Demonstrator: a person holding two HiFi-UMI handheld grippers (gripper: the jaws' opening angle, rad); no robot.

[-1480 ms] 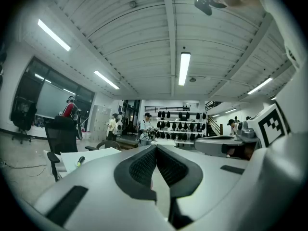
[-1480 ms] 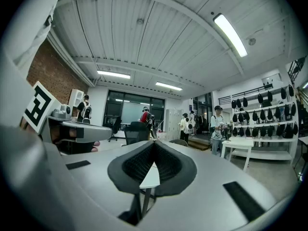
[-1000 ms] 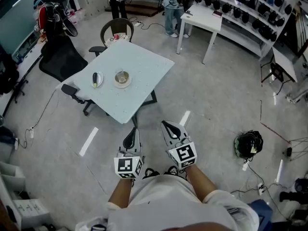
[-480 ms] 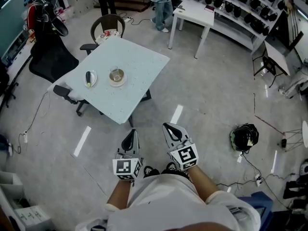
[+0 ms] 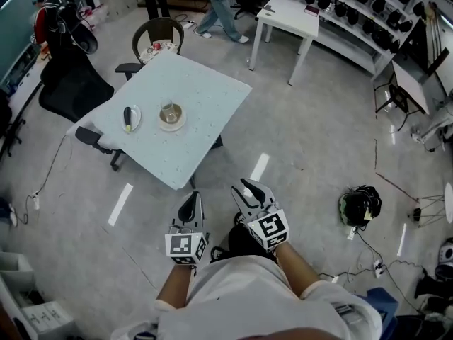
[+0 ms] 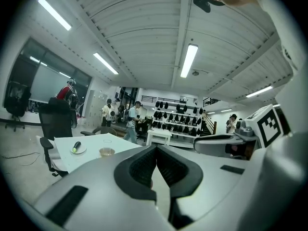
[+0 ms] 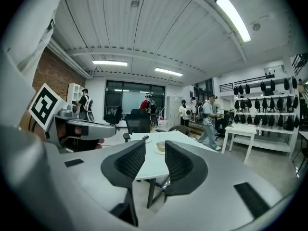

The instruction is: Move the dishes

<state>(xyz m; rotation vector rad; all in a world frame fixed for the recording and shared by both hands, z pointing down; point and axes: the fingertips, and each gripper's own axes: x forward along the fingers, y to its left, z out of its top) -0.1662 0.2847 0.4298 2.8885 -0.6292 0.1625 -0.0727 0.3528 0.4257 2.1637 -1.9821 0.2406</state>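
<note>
- Carrying the left gripper (image 5: 190, 207) clenched, pads pressing together on nothing, and the right gripper (image 5: 249, 192) released, just now opening its jaws on nothing but air.
- Hanging both well short of the table (image 5: 205, 94), over bare floor (image 5: 311, 140), just ahead of the body.
- Leaving the dishes untouched on the table's left part: a small plate (image 5: 128, 118) bearing a dark oblong item (image 5: 127, 116), possibly a utensil or a vegetable but too small to tell, and beside it a saucer (image 5: 170, 121) carrying a clear cup (image 5: 168, 110).
- Judging the task as not yet starting: lifting nothing, shifting nothing, with the whole approach, both pick-ups and the setting-down remaining.
- Comparing with a second ago:
  - showing the right jaws parted where shut before;
  - sitting both grippers slightly lower in the head view;
  - keeping plate and saucer in the same spots on the table;
  - finding the walking person (image 5: 216, 9) at the far end further left, beside the white side table (image 5: 290, 13).
</note>
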